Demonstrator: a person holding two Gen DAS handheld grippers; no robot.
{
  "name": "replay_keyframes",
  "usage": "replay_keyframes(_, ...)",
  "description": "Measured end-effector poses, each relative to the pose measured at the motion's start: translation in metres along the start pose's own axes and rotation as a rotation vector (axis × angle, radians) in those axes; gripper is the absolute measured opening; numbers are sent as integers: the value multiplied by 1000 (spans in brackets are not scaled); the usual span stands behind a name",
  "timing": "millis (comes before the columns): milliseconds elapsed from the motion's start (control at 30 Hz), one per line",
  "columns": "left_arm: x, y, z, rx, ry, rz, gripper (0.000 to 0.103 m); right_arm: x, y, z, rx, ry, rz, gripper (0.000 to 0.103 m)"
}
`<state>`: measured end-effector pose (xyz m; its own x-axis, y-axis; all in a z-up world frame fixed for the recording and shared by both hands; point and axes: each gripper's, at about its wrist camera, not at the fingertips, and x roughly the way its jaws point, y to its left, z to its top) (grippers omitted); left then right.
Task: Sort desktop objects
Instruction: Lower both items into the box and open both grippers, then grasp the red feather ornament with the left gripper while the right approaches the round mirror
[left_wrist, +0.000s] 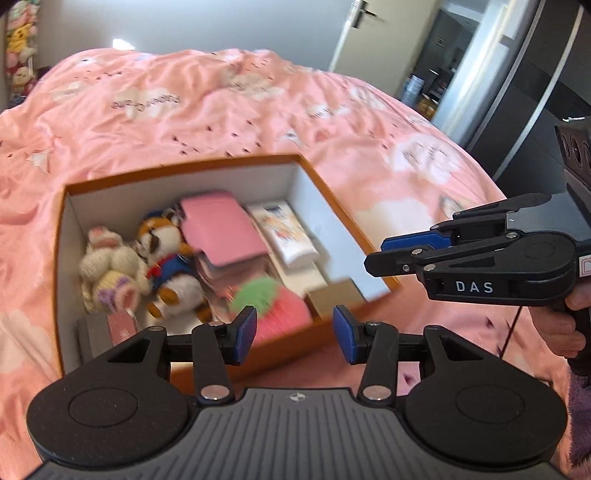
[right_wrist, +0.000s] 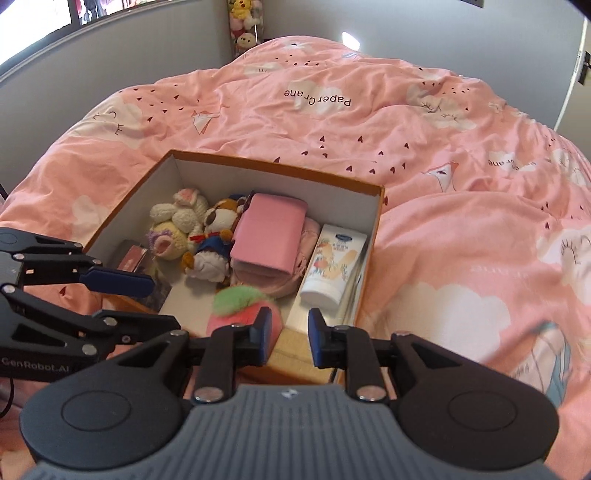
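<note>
Evidently sorting nearly done: box (right_wrist: 369, 236) on bed (right_wrist: 461, 206), just ahead of both claws, held toys, tube, pink case. Left claw (left_wrist: 294, 334) half open, empty; right claw (right_wrist: 290, 338) narrowly open, empty.

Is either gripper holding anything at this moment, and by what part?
Nothing is held. The left gripper and right gripper both stand open and empty above the box.

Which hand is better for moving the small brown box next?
Probably the right. The right gripper has open, empty jaws just above the small brown box in the orange box; the left gripper hangs nearer the strawberry plush.
</note>
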<state>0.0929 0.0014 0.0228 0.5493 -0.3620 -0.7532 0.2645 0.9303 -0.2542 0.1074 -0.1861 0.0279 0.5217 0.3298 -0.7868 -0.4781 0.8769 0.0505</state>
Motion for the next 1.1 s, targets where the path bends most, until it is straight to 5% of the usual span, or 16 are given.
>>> replay_keyframes(433,-8,-29,-71,147,189,-179,54,-17,10,-95,103,111,-19,32)
replay_keyframes(967,29,-64,-97,251,333,-198,60,-23,8,-138,209,135,-16,38)
replay_keyframes(1100,35,-62,-101,220,349,-198,41,-20,4,-140,223,141,-14,38)
